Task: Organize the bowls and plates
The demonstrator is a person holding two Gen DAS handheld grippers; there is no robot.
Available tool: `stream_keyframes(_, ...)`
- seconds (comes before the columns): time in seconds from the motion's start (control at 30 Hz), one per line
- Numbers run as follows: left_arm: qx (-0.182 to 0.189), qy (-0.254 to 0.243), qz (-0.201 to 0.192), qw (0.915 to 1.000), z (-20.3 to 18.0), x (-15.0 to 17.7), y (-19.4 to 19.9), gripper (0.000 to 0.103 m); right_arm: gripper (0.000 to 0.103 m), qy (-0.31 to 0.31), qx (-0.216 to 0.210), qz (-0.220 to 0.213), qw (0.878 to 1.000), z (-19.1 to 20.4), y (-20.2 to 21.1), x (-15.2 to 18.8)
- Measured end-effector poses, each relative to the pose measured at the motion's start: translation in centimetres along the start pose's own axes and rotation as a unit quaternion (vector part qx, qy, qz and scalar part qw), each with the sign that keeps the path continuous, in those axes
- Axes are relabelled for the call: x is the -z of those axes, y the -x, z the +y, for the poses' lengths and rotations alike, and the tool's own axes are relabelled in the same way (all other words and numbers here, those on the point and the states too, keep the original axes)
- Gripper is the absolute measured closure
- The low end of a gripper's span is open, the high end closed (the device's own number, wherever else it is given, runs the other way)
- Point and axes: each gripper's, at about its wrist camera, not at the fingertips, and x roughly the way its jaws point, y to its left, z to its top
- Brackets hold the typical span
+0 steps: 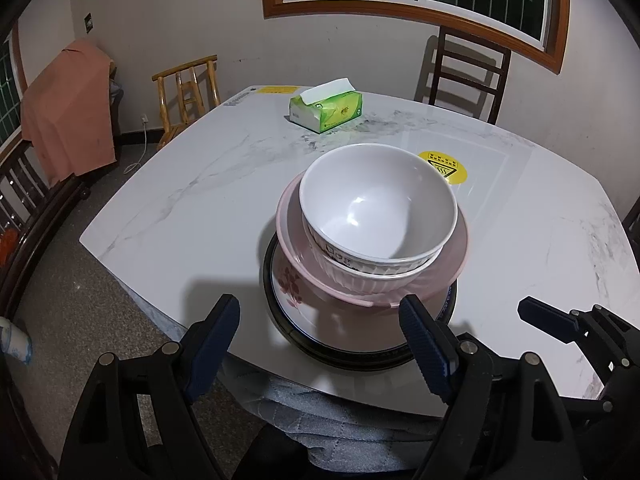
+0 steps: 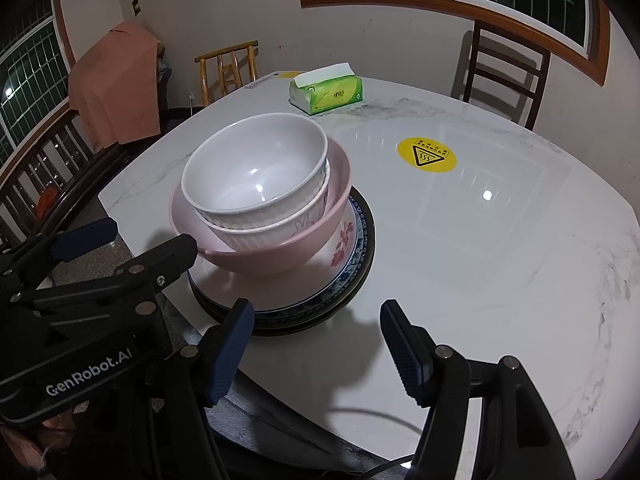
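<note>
White marble-patterned table (image 1: 180, 184) carries everything, and the crockery on it already stands gathered into one stack near its front edge. Judging from that, the organizing looks nearly or fully done: no loose plate or bowl shows anywhere else on the tabletop, so little seems left beyond perhaps squaring the pile.

At the bottom lies a dark-rimmed plate (image 1: 360, 358), with a blue-bordered plate (image 2: 362, 216) on it, and on that a flowered plate (image 1: 292, 284) painted with pink blossoms. On the plates sits a wide pink bowl (image 2: 280, 256), set off-centre toward the left gripper's side. Nested in it is a ribbed white bowl (image 2: 256, 232), and inside that a smooth white bowl (image 1: 376, 204) with a printed band outside; this top one is empty.

The left gripper (image 1: 320, 344) hovers just before the stack, its jaws spread apart and holding nothing. The right gripper (image 2: 316, 344) sits beside the stack, likewise spread and unloaded.

Farther back are a green tissue pack (image 1: 326, 110) and a yellow warning sticker (image 2: 427, 155).
</note>
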Motion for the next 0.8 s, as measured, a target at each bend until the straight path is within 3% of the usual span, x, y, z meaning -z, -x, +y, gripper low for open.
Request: stream_keyframes(0.8,-0.001,0.003,0.003,1.0,-0.08,0.1,-0.13,0.024,0.036,0.005,-0.003,0.004,1.0,0.47,-0.22,-0.11)
